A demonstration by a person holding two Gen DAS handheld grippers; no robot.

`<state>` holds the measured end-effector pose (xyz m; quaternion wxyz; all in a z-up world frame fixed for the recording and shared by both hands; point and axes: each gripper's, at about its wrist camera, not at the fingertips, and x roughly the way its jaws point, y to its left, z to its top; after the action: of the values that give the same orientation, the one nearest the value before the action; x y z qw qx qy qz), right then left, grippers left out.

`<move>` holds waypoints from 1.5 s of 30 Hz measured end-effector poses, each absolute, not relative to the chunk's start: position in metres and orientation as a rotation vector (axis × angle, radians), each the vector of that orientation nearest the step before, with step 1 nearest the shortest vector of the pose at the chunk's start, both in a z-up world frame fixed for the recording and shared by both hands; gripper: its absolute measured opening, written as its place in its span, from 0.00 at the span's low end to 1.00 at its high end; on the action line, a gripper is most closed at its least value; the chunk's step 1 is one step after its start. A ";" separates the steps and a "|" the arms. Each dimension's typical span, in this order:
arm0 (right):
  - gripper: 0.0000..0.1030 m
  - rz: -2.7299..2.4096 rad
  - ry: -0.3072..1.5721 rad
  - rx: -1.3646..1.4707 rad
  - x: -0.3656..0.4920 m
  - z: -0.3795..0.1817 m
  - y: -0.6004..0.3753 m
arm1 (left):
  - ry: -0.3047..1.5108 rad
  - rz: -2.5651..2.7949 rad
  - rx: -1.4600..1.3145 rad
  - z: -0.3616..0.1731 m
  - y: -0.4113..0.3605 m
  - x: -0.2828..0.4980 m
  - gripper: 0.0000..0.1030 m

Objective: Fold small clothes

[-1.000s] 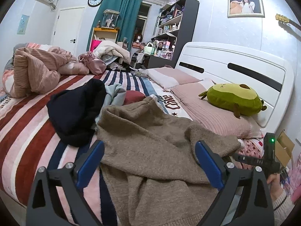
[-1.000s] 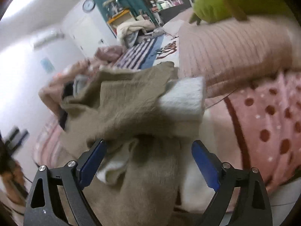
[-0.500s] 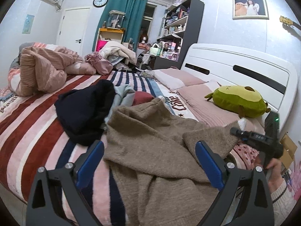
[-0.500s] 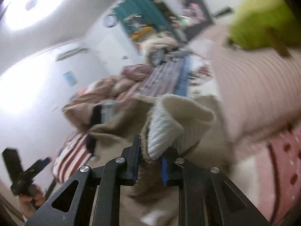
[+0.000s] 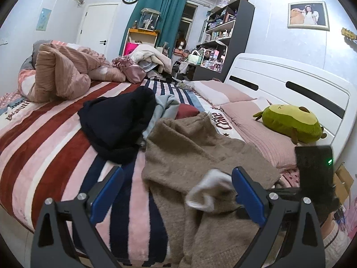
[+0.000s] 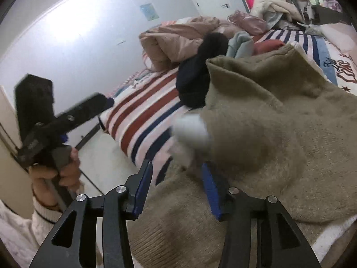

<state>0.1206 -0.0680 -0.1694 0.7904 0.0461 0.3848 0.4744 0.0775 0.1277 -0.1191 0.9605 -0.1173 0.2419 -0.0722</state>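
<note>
Fuzzy brown knit sweater (image 5: pixel 200 156) lies spread and rumpled across the striped red, pink and navy blanket (image 5: pixel 44 138) near the bed's foot edge, one sleeve with a white ribbed cuff (image 5: pixel 209 187) flopped over the body. Left gripper (image 5: pixel 177 192) hovers low over the sweater's near part, blue-padded jaws spread wide, holding nothing, cuff sitting between them but not touched. Right gripper (image 6: pixel 176 185) sits just behind the cuff (image 6: pixel 191 129), jaws parted with a moderate gap, nothing pinched that I can see; cuff is blurred so contact is unclear.

Handling call: thick soft knit, light to medium weight, limp, will sag and stretch when lifted, not slippery, fibres grip the pads well. Best holds look like the ribbed cuff, the shoulder seams or the hem corners, pinching a doubled layer so it doesn't pull thin.

Dark navy garment (image 5: pixel 116 122), pale blue cloth (image 5: pixel 165 105) and a dark red piece (image 5: pixel 187 111) are piled just beyond the sweater, touching its far edge. Green avocado plush toy (image 5: pixel 290 120) rests on a pink ribbed pillow (image 5: pixel 256 129) by the white headboard (image 5: pixel 290 78), well apart from the work
</note>
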 end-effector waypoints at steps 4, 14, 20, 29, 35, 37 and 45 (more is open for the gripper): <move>0.60 0.978 0.772 0.179 0.121 -0.153 -0.102 | 0.505 -0.165 -0.258 -0.124 0.132 0.079 0.93; 0.62 0.611 0.763 0.232 0.109 -0.166 -0.215 | 0.657 -0.272 -0.278 -0.163 0.096 0.119 0.93; 0.65 0.447 0.824 0.259 0.095 -0.192 -0.286 | 0.749 -0.258 -0.267 -0.189 0.099 0.131 0.93; 0.66 0.691 1.036 0.492 0.098 -0.257 -0.316 | 0.959 -0.387 -0.419 -0.241 0.108 0.134 0.93; 0.61 0.762 1.027 0.486 0.104 -0.260 -0.299 | 0.976 -0.421 -0.429 -0.243 0.097 0.137 0.90; 0.49 0.776 1.027 0.464 0.108 -0.260 -0.286 | 0.988 -0.427 -0.406 -0.243 0.085 0.141 0.84; 0.11 0.785 0.994 0.488 0.116 -0.259 -0.267 | 0.989 -0.412 -0.421 -0.234 0.082 0.139 0.24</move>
<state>0.1161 -0.2672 -0.2592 0.7784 0.2256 0.4597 0.3632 0.1385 0.0821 -0.2341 0.8388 -0.1990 0.4679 -0.1949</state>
